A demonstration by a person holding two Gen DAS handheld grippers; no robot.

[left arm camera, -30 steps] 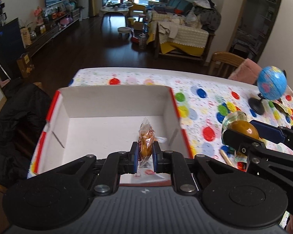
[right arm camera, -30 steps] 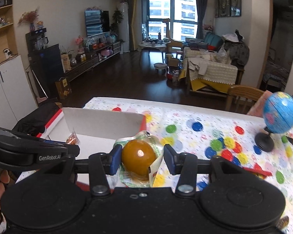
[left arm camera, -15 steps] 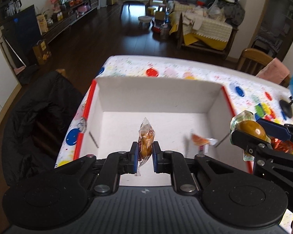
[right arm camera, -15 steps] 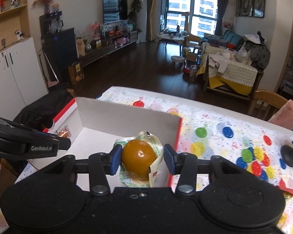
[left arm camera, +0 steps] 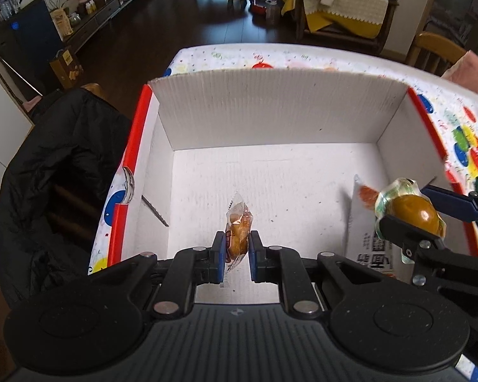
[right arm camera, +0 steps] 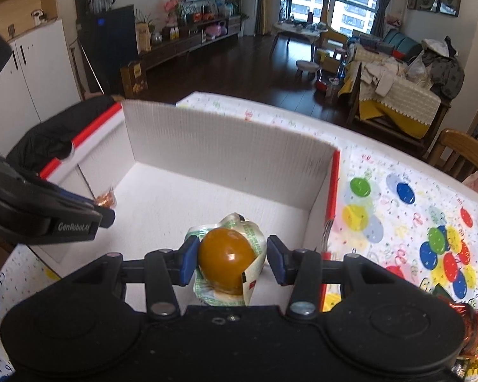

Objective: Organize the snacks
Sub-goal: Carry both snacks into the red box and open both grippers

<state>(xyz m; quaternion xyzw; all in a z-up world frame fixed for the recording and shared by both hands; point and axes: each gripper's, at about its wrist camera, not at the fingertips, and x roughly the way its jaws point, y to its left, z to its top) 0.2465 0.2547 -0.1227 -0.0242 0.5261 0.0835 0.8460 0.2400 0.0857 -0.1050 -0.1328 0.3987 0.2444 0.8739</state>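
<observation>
My left gripper [left arm camera: 235, 254] is shut on a small clear-wrapped brown snack [left arm camera: 237, 232] and holds it over the white cardboard box [left arm camera: 271, 108]. My right gripper [right arm camera: 229, 262] is shut on a round brown snack in a green-white wrapper [right arm camera: 226, 256], above the box's right side; it also shows in the left wrist view [left arm camera: 411, 210]. A white snack packet with an orange picture [left arm camera: 366, 222] lies on the box floor at the right. The left gripper shows at the left of the right wrist view [right arm camera: 102, 210].
The box has red-edged side walls [right arm camera: 333, 184] and stands on a table with a dotted cloth [right arm camera: 398, 210]. A black jacket [left arm camera: 54, 175] hangs over a chair to the left. A foil-wrapped snack [right arm camera: 471, 324] lies on the table at the right.
Both grippers have moved forward and left over the box with their snacks still held. The box now fills both views, and the white packet on its floor has come into sight.
</observation>
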